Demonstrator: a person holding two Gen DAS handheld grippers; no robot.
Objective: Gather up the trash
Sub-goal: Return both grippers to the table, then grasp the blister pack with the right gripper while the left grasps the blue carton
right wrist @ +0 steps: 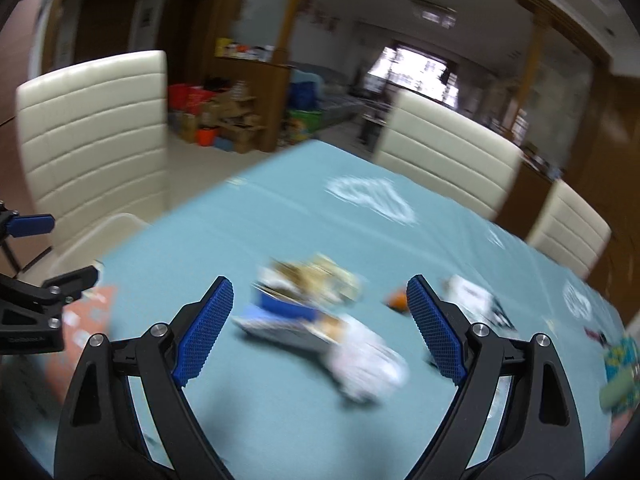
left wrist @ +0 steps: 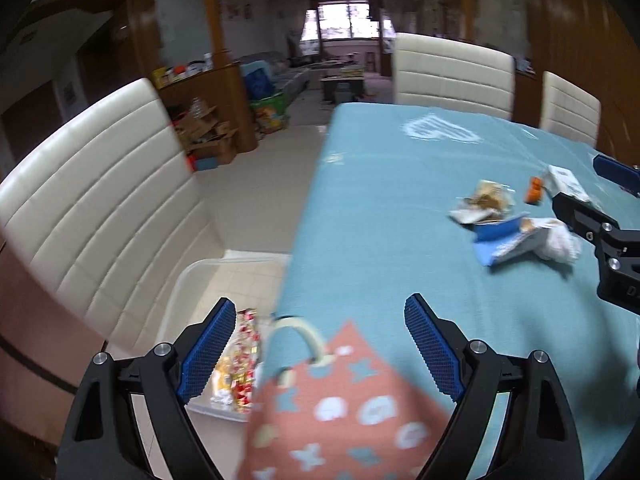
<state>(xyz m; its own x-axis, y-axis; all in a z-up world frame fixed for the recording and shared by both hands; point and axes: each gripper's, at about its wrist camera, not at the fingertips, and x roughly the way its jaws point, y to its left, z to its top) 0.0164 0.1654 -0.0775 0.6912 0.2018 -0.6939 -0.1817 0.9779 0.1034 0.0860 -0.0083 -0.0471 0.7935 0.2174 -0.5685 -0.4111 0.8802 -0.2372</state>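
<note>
A heap of trash lies on the teal tablecloth (left wrist: pixel 380 216): a blue and white wrapper (left wrist: pixel 500 240), a crumpled brownish packet (left wrist: pixel 486 198), a white tissue wad (left wrist: pixel 560 242), a small orange piece (left wrist: pixel 534 191) and a white box (left wrist: pixel 566 180). A clear plastic bin (left wrist: pixel 200 280) beside the table edge holds a red and gold wrapper (left wrist: pixel 240 364). My left gripper (left wrist: pixel 316 350) is open above the table corner, empty. My right gripper (right wrist: pixel 320 326) is open and empty over the blurred heap (right wrist: pixel 320 312); it shows at the right (left wrist: pixel 580 188) in the left wrist view.
Cream padded chairs stand around the table (left wrist: pixel 100 208), (left wrist: pixel 452 76), (right wrist: pixel 96 132). A pink patterned cloth corner (left wrist: pixel 332 404) lies near my left gripper. A green object (right wrist: pixel 620 384) sits at the table's right edge. Boxes and clutter stand on the floor beyond.
</note>
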